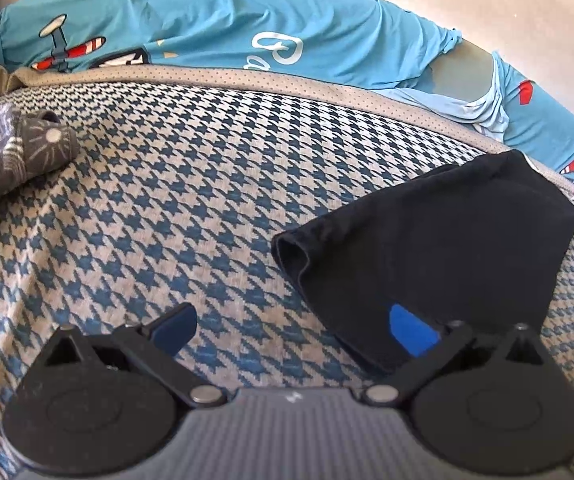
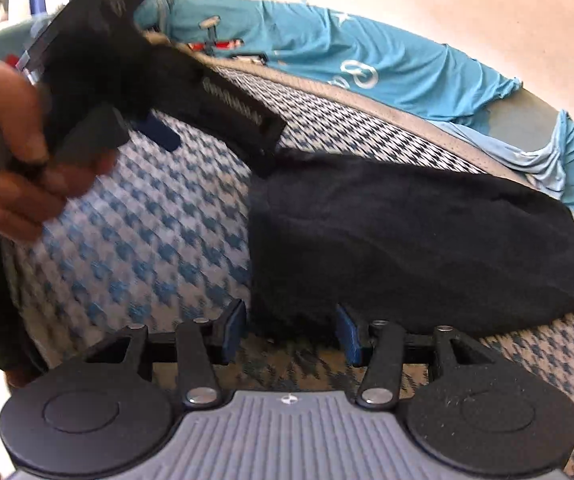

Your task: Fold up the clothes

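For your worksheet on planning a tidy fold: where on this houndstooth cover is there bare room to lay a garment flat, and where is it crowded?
The widest bare patch of the houndstooth cover lies between the grey patterned clothes at the left edge and the black garment on the right, bounded behind by the blue printed sheet. It is crowded on the right, where both claws work at the black garment.

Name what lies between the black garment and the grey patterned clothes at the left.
Only bare houndstooth cover separates the black garment from the grey patterned clothes, seen from the left wrist.
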Motion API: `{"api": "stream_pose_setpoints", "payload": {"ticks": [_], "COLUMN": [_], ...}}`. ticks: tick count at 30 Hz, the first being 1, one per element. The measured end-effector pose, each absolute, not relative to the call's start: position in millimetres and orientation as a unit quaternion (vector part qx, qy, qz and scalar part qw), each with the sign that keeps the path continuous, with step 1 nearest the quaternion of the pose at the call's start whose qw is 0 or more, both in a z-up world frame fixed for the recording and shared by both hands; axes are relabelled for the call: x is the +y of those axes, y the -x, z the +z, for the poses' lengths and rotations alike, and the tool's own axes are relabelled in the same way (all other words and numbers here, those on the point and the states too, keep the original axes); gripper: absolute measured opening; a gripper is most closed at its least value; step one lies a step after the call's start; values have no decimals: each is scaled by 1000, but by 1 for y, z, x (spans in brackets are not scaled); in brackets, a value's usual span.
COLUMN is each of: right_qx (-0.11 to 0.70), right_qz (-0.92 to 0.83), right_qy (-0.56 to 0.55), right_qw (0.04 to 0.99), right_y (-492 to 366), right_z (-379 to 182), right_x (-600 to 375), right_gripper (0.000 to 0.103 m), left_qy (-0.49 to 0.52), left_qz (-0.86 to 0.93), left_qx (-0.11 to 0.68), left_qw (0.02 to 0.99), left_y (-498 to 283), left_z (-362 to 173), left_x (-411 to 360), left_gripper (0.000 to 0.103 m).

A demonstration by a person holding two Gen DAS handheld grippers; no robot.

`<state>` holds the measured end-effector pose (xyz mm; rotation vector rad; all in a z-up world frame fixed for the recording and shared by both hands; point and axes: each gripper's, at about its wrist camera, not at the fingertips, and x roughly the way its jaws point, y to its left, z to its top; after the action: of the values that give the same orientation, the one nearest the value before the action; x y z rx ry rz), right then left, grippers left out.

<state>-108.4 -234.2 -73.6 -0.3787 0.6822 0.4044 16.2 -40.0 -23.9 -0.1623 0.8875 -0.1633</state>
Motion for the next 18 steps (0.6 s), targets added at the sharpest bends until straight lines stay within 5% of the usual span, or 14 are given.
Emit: {"api": "stream_pose_setpoints", "payload": {"ticks": [7, 12, 14, 18], "right_qx": [327, 324, 325, 333], "right_qz": [189, 191, 180, 173], "right_qy": [185, 187, 183, 113], "right_qw": [907, 907, 910, 920], "right_y": [104, 105, 103, 95], "right_z": [-76, -78, -78, -69], "right_x": [-233, -231, -233, -249], "right_gripper": [47, 30, 16, 14], "left_qy": [101, 111, 116, 132], "left_qz": [-84, -81, -79, -79], "left_qx": [445, 450, 451, 452], "left_qw": [886, 882, 881, 878], "left_y": [-23, -26, -26, -28], "left_z": [-31, -35, -35, -35], "left_x": [-41, -40, -38, -35], "left_gripper": [103, 103, 103, 103]}}
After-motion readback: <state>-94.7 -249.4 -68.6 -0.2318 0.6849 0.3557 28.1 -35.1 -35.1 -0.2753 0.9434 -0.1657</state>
